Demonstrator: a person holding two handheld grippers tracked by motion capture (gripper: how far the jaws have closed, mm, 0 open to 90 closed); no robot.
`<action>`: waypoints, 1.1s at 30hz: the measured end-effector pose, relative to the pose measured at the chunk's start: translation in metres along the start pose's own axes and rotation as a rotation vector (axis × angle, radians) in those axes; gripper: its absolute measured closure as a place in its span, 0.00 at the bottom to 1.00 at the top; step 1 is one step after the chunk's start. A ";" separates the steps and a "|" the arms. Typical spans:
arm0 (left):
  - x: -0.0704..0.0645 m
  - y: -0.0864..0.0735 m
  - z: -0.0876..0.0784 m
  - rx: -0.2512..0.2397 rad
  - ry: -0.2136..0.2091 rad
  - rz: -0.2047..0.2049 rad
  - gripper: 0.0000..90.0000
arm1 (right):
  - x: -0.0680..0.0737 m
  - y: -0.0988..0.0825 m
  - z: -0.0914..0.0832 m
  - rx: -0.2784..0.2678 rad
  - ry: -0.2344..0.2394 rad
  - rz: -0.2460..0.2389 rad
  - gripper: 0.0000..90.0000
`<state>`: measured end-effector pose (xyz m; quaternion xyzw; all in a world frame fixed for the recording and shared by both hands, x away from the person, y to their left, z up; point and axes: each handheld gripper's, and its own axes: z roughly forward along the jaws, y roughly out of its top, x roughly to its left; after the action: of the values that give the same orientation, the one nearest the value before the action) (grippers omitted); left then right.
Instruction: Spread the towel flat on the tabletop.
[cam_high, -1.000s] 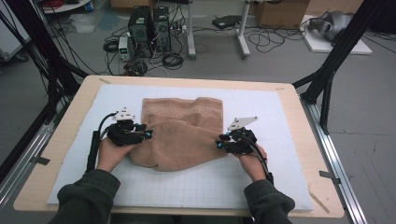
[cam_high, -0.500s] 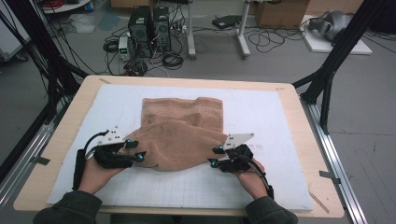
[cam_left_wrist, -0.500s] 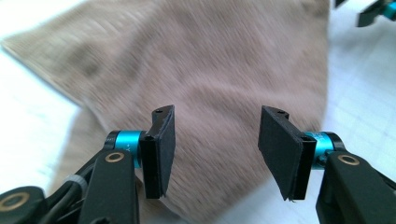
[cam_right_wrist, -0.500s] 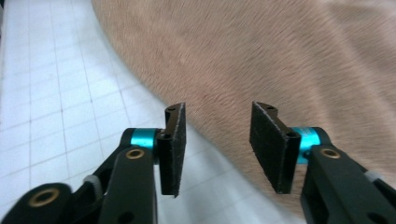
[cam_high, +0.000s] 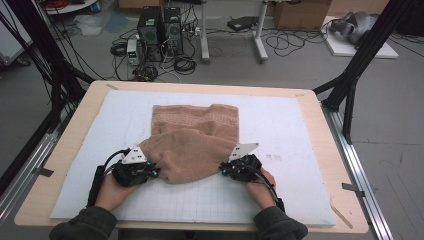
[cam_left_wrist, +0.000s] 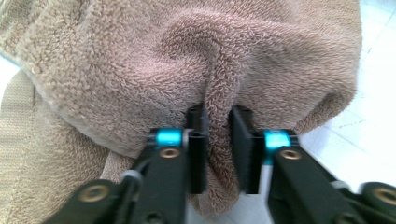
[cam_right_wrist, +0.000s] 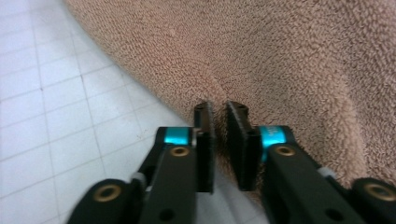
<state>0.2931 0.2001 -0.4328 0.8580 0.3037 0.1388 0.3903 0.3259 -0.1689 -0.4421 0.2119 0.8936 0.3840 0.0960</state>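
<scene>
You are pinching the tan towel (cam_high: 195, 145) with both grippers: the left gripper (cam_left_wrist: 217, 144) is squeezing a raised fold of terry between its nearly shut jaws, having just been closing on it, and the right gripper (cam_right_wrist: 219, 140) is likewise clamping the thin near edge, its jaws closed down to a sliver. The towel is lying folded over on the white mat (cam_high: 300, 130) of the worktop, bunching just ahead of both jaws, probably so you can draw that edge along evenly.
</scene>
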 end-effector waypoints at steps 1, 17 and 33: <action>-0.001 0.000 -0.002 -0.005 -0.006 0.004 0.91 | -0.001 0.000 -0.001 -0.003 0.008 -0.003 0.94; -0.033 0.053 -0.070 -0.212 -0.099 0.058 0.94 | 0.018 0.012 -0.109 -0.170 -0.019 -0.065 0.95; 0.055 0.069 0.044 -0.023 0.054 -0.127 0.94 | -0.074 0.024 -0.026 0.001 -0.084 0.118 0.94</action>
<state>0.3854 0.1737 -0.4096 0.8285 0.3661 0.1402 0.3999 0.3908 -0.2044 -0.4064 0.2804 0.8748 0.3794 0.1104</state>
